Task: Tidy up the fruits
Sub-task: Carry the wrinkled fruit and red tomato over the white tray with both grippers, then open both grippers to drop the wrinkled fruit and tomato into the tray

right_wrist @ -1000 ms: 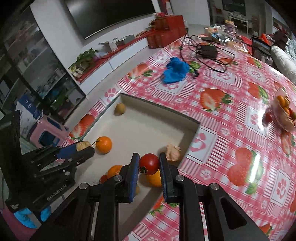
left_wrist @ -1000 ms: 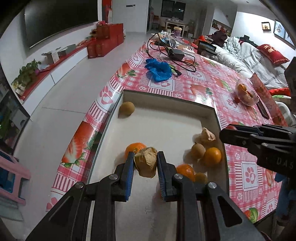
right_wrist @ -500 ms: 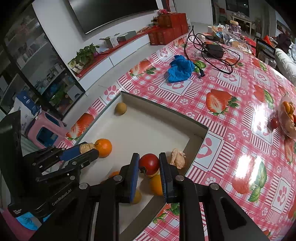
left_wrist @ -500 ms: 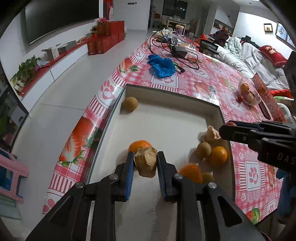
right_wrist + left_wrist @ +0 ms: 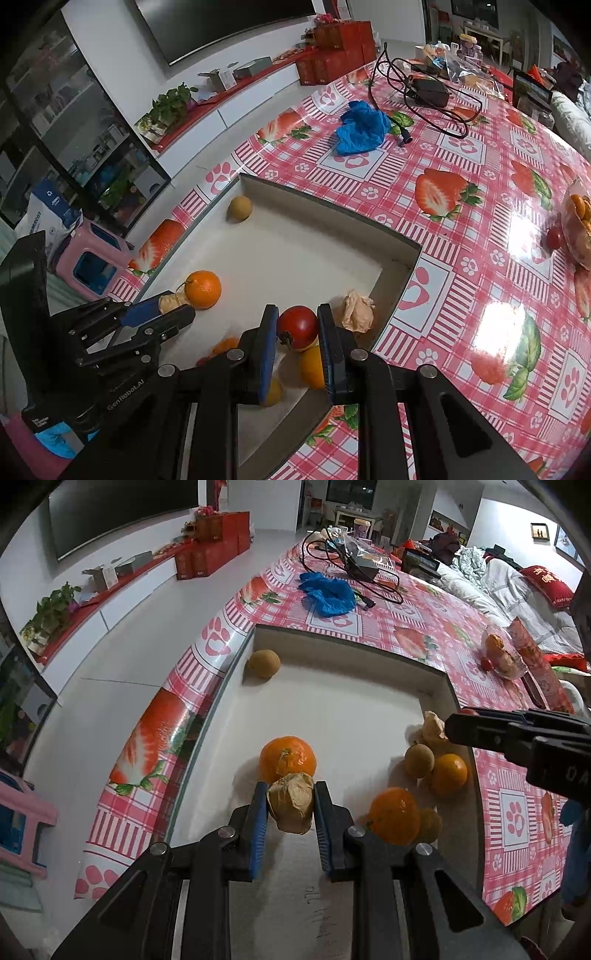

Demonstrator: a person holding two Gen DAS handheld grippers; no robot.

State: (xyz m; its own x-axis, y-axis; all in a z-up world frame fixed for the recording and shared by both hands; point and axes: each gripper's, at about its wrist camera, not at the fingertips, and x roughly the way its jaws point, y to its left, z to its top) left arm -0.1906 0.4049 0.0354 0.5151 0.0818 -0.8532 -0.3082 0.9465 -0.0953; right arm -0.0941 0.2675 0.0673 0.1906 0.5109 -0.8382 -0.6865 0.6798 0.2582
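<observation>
Strawberry-print tablecloth (image 5: 461, 206) spreads around my shallow white tray (image 5: 332, 709), with a blue cloth (image 5: 362, 127) and black cable (image 5: 424, 88) beyond. Oranges (image 5: 395, 821) cluster by the right wall, half hidden, perhaps over smaller fruit. My left gripper (image 5: 290, 806) clamps a papery brown fruit (image 5: 291, 806) beside an orange (image 5: 287, 758); my right gripper (image 5: 297, 326) pinches a red tomato (image 5: 297, 325) over the tray's near corner

"GenRobot.AI" printed in white on black body of left hand-held gripper (image 5: 162, 314), seen in right wrist view. Partial white letters "DA" on body of right hand-held gripper (image 5: 469, 725), rest cut off. Faint handwriting on tray floor (image 5: 314, 904), illegible. White print on red cushion (image 5: 546, 580), unreadable.
</observation>
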